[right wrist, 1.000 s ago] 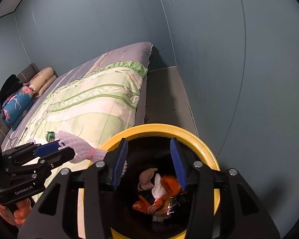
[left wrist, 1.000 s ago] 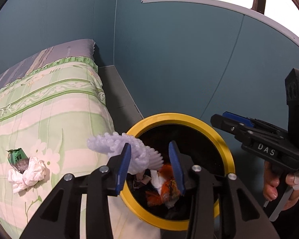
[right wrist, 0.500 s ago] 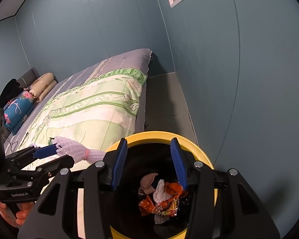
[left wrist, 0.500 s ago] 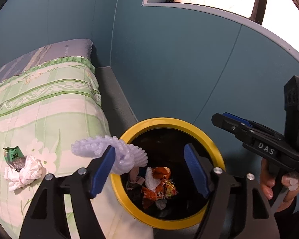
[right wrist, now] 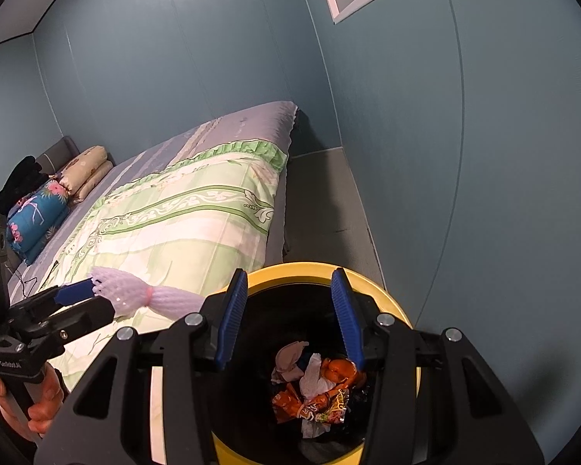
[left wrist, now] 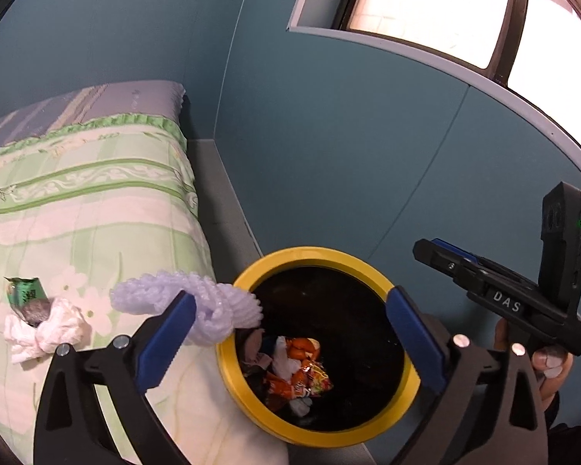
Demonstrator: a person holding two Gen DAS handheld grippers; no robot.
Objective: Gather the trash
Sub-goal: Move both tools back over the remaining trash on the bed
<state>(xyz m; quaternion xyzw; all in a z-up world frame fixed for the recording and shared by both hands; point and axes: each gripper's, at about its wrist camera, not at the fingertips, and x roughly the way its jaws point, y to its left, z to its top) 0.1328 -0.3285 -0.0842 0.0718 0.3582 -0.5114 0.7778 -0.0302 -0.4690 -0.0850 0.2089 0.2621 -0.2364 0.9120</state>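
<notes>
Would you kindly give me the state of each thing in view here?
left gripper: jaws opening, foam net against one finger
foam net: draped over bin rim
bin: open, trash inside
right gripper: open, empty, above bin
tissue: crumpled, on quilt
green wrapper: on quilt

Pale foam net [left wrist: 197,306] draped over yellow-rimmed bin [left wrist: 251,407], wrappers [left wrist: 298,372] inside

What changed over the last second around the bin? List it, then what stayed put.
The left gripper fingers are opening, spreading from a grip on the white foam net to wide apart; the net now lies released across the bin rim and bed edge, not inside. The right gripper, the trash in the bin and the tissue and green wrapper on the quilt stayed put.
</notes>
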